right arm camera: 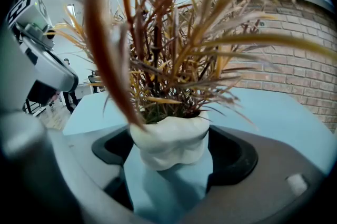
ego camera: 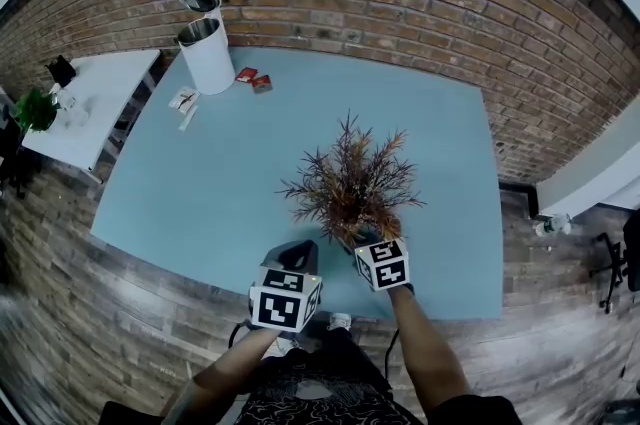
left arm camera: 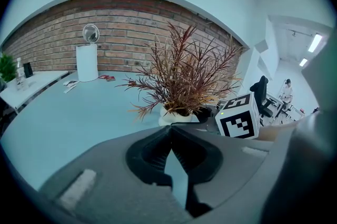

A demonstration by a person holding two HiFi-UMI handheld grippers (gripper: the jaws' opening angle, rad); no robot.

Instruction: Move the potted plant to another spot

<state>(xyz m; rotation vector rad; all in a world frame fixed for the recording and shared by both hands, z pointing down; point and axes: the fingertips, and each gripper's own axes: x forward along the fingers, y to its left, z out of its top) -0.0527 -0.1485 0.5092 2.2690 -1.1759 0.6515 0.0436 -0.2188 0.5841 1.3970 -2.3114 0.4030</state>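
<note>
Two grippers sit at the near side of the potted plant [ego camera: 350,188], which stands on the blue bench [ego camera: 200,183] close to its front edge. From the head view, the right gripper [ego camera: 372,243] is right against the plant's base and the left gripper [ego camera: 297,251] lies just left of the plant, apart from it; leaves and the grippers' own bodies hide both sets of jaws there. The right gripper view fills that in: its jaws are apart, with the plant's lumpy white pot [right arm camera: 169,146] between them and close to each side. The left gripper view shows its jaws together at the tips with nothing between them, and the right gripper's marker cube [left arm camera: 239,117] just right of the pot. Only that view takes in a bright room beyond the plant, with an office chair [left arm camera: 260,94] and a person [left arm camera: 287,90]. Only the head view shows, well beyond the plant to its left, a white cylinder bin [ego camera: 207,53], two red packets [ego camera: 254,79] and white paper scraps [ego camera: 184,100]; any print on them is too small to read. The cube bears a black-and-white square pattern.
</note>
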